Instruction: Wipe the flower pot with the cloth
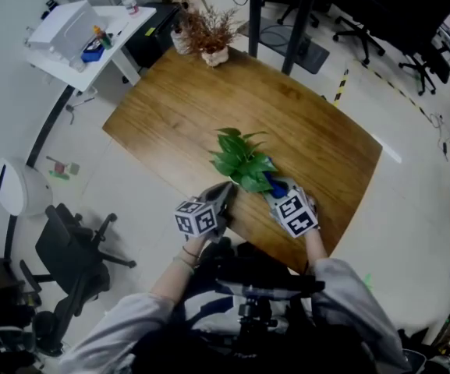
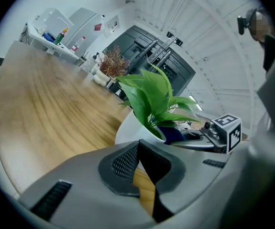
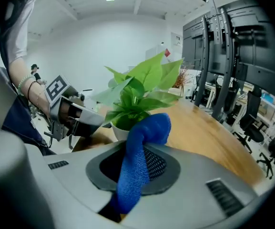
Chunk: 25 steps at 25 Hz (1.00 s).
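Note:
A green-leaved plant (image 1: 242, 160) stands in a white flower pot (image 2: 133, 126) near the front edge of the wooden table (image 1: 178, 107); in the head view the leaves hide the pot. My right gripper (image 3: 136, 162) is shut on a blue cloth (image 3: 139, 166), whose bunched top end lies against the pot (image 3: 119, 132) just below the leaves. The cloth (image 1: 274, 184) shows at the plant's right in the head view. My left gripper (image 2: 137, 146) is shut with nothing in it, its tip close to the pot's left side. Each gripper sees the other across the pot.
A dried plant in a small pot (image 1: 209, 36) stands at the table's far corner. A white side table (image 1: 84, 37) with a box and bottles stands at the back left. Office chairs (image 1: 72, 255) stand on the floor around the table.

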{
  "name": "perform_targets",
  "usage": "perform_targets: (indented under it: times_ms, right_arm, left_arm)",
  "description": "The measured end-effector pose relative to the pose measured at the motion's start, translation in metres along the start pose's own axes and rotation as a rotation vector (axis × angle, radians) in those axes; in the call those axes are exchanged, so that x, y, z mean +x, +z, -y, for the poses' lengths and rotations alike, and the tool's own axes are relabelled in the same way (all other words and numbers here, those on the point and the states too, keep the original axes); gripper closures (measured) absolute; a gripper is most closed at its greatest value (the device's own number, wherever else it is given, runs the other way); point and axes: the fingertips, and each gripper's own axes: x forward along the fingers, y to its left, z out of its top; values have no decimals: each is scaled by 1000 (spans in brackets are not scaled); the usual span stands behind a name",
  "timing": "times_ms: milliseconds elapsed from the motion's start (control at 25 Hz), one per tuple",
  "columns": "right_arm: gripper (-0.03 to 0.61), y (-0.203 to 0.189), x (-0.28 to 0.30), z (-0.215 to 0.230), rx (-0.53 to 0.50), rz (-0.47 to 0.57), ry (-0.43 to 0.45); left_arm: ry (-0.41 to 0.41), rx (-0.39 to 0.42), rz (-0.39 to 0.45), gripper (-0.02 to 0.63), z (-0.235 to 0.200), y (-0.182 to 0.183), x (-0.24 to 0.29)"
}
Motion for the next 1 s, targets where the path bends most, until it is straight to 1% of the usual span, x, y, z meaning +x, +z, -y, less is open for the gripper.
perform_targets:
  times_ms: [280,400,520,640,720,800,920,1000]
  right_arm:
    - [518,-11,18,-52,22,-28,82]
    - [518,-12,27,-73,12,-46,124]
    - [518,-15,38,-85,12,-72,147]
    - [518,-21,45,-89,22,-94,162]
    - [518,-23,39,-84,42,-91,152]
    - [518,-28,29,-75,93,-79,131]
    - [518,-40,12,-51,169,-66,77]
    - [518,-45,4,-30,177,-56,29]
  left_arm:
    - [53,20,35,607,-27,28,-1]
    - [74,29,44,607,-40,40,2]
    - [89,39,43,607,-49,45,7]
    - [100,28,50,607,-52,46,7]
    - [100,24,51,607,-47,43,6]
    - [92,12,54,607,-39,36,3]
    - [74,-43,71,607,-23,22,-3]
    - [46,-86,85,607,-10,15,-5]
